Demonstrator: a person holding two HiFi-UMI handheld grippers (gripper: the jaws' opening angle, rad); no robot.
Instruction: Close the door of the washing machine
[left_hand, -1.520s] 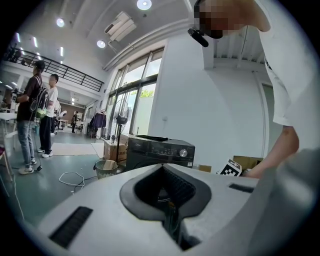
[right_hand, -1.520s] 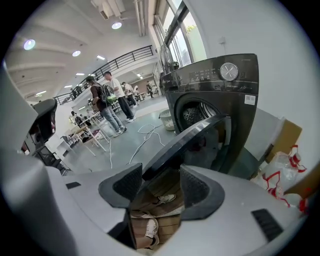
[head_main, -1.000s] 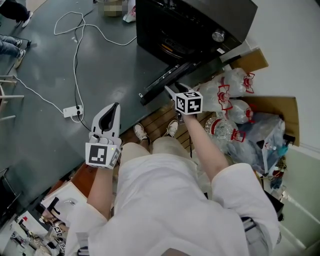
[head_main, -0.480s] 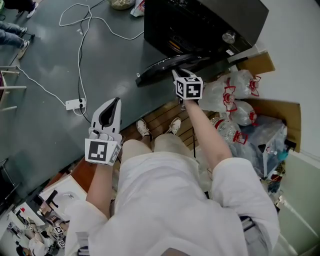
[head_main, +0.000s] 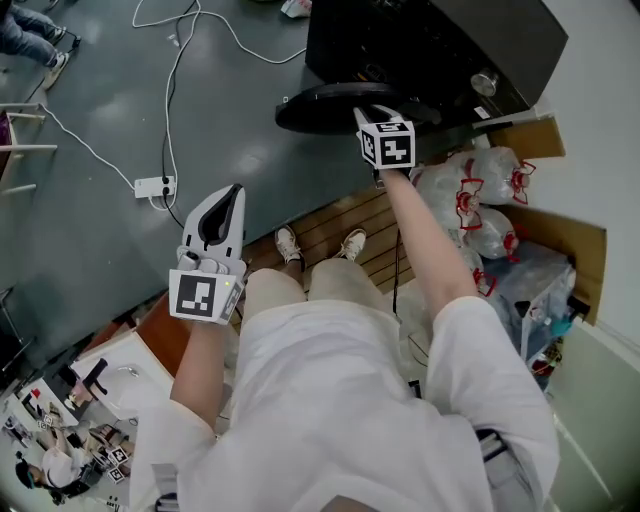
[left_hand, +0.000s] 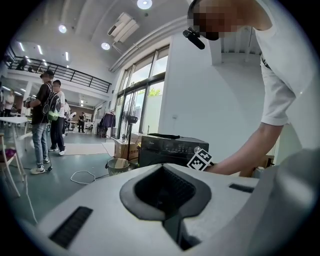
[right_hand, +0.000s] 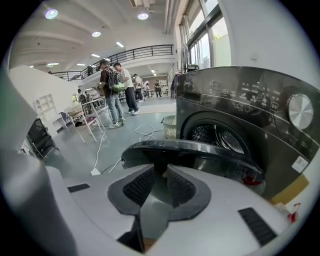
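Dark grey flooring (head_main: 100, 230) takes up most of the head view, and at its top edge a black washing machine (head_main: 430, 40) is set against a white wall. Its round door (head_main: 320, 105) is swung partly out from the front and is seen nearly edge-on as a dark oval. In the right gripper view the perforated drum (right_hand: 220, 137) is exposed behind the door. A slatted wooden platform (head_main: 345, 225) lies in front of the machine, and the person's shoes (head_main: 287, 243) are planted on it. To the right of the platform, clear bags of plastic bottles (head_main: 480, 190) are heaped beside an open cardboard box (head_main: 560, 225). The right tool (head_main: 368, 113) is held out at the near edge of the door with its marker cube facing up. Its jaws have just eased slightly wider and stand only narrowly apart. The door's rim is seen between their tips, and the pads appear to bear on it. The left tool (head_main: 228, 200) is held over the floor, well apart from the machine, with its jaws drawn together and nothing between them. A white power strip (head_main: 155, 186) lies on the floor to its left, with a pale cable (head_main: 175, 90) trailing away from it. A silver knob (right_hand: 299, 111) is set at the right end of the machine's control panel.
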